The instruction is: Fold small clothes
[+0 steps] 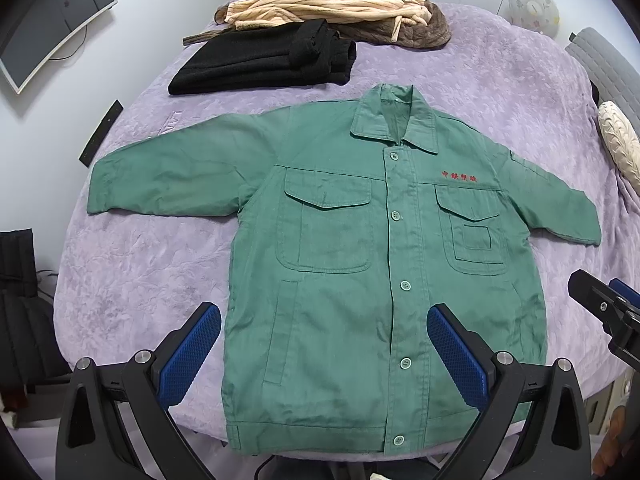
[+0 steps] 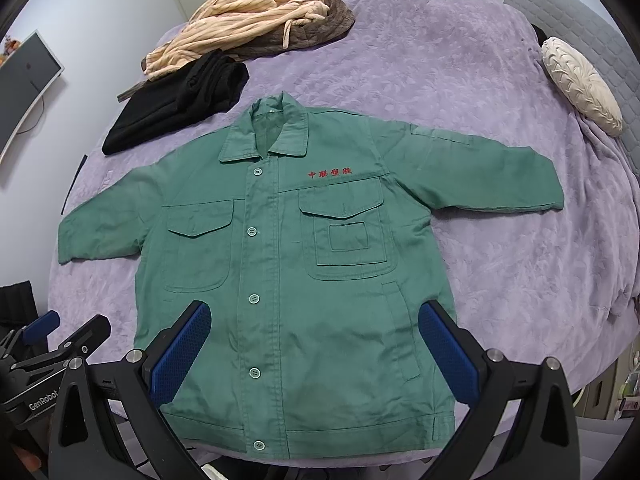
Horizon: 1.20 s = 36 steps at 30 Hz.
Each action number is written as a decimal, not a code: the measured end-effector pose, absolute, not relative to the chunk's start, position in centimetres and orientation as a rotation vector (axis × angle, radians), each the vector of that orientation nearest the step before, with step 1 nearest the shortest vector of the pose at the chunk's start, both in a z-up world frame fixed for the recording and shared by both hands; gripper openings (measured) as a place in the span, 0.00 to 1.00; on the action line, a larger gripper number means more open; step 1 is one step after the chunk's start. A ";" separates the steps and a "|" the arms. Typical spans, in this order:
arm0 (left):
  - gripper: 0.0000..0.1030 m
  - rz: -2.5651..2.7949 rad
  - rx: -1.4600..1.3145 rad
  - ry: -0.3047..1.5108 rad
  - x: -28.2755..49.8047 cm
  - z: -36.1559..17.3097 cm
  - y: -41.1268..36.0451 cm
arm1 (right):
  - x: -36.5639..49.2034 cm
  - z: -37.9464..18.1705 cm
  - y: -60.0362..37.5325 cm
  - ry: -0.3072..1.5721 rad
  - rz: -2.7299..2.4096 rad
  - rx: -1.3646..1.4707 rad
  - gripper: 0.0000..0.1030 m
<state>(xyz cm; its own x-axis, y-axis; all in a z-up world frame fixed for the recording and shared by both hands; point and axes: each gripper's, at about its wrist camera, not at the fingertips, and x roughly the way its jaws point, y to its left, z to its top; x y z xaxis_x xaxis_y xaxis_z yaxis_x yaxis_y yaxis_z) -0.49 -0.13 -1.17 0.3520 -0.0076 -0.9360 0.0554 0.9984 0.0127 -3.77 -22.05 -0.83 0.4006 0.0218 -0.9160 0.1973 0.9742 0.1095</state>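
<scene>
A small green button-up jacket (image 1: 340, 248) (image 2: 296, 264) lies flat and face up on the purple bedspread (image 1: 140, 248) (image 2: 500, 240), sleeves spread to both sides, collar away from me, red embroidery on its chest. My left gripper (image 1: 324, 320) hovers open above the jacket's lower left half, its blue pads (image 1: 192, 352) wide apart with nothing between them. My right gripper (image 2: 314, 318) hangs open over the lower right half, blue pads (image 2: 448, 356) spread, also holding nothing. Each gripper shows at the edge of the other's view.
Folded black clothing (image 1: 264, 60) (image 2: 176, 100) and a crumpled peach and brown garment (image 1: 332, 4) (image 2: 252, 16) lie beyond the collar. A cream round cushion (image 2: 580, 84) (image 1: 618, 140) rests at the right. A monitor (image 1: 52, 20) stands left; a dark remote (image 1: 101, 132) lies near the bed's left edge.
</scene>
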 end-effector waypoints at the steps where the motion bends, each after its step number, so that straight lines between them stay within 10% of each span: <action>1: 1.00 -0.040 0.045 1.211 -0.5 -1.2 -0.1 | -3.7 -0.8 -22.0 1.156 -0.112 0.214 1.00; 36: 1.00 -0.041 0.044 1.220 -0.8 -1.4 0.0 | -3.9 -1.2 -22.1 1.161 -0.113 0.217 1.00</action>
<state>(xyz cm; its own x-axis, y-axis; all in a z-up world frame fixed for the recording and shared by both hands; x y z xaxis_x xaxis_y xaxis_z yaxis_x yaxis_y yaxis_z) -0.80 -0.04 -1.40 0.3433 -0.0077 -0.9392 0.0549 0.9984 0.0119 -3.87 -22.10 -1.21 0.3958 0.0237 -0.9180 0.2000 0.9734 0.1114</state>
